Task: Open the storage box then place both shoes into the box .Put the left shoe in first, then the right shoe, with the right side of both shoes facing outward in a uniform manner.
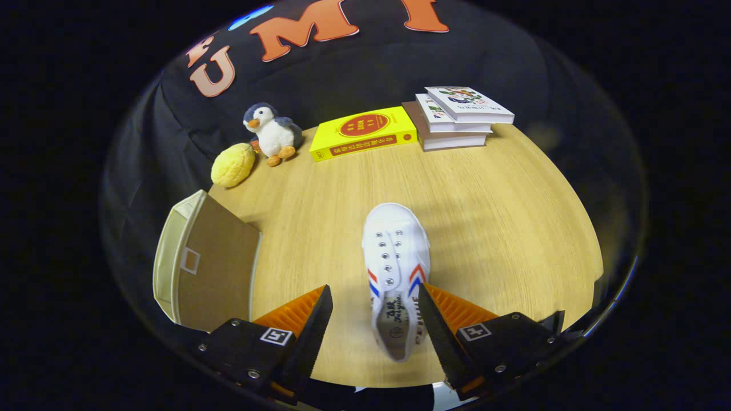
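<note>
On the wooden bench (485,228), the storage box (211,265) stands at left with its lid ajar. The claw (374,311) hangs wide open, holding nothing, its fingers astride the heel of a white canvas shoe (397,257), the right finger possibly touching. Light and soft-sided, the shoe looks best gripped across its firmer heel collar.

The storage box (205,262) is partly cut off beside the hand-held gripper (374,302) — its inside is hidden. The white shoe (396,268) has its heel edge behind one finger (434,325).
</note>
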Motion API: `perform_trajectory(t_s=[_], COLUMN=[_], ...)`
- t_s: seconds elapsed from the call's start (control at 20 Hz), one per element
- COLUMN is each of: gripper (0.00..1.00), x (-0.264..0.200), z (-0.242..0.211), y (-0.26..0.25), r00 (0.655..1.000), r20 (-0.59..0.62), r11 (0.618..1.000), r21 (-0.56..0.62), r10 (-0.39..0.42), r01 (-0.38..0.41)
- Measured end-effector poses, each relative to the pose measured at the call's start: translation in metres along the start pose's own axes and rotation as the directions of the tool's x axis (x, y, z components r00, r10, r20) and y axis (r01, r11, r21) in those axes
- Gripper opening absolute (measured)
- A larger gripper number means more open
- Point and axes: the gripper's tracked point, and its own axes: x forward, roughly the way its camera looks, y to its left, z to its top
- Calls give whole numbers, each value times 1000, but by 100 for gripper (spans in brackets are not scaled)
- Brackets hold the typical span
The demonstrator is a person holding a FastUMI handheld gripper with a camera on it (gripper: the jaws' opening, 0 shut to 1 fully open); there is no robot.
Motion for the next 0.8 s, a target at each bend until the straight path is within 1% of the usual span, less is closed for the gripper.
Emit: perform_trajectory(t_s=[0.2, 0.3, 0.35, 0.45, 0.5, 0.55, 0.7, 0.75, 0.8], gripper=[90, 91, 88, 85, 85, 80, 72, 68, 66], x=[19, 30, 38, 52, 54, 59, 64, 65, 66], z=[-20, -26, -26, -36, -34, -31, -31, -31, -31], y=[-31, -36, -40, -52, -45, -42, -35, -33, -31], r00=[998, 997, 997, 993, 994, 995, 988, 986, 982], r20=[-47, -68, -68, -107, -110, -101, -125, -132, -136], r11=[999, 999, 1000, 999, 1000, 999, 994, 992, 990], r21=[-16, -3, -5, -22, 3, 35, 76, 75, 73], r10=[-48, -37, -30, -52, -14, 13, 85, 107, 130], r01=[47, 37, 29, 50, 14, -9, -76, -97, -121])
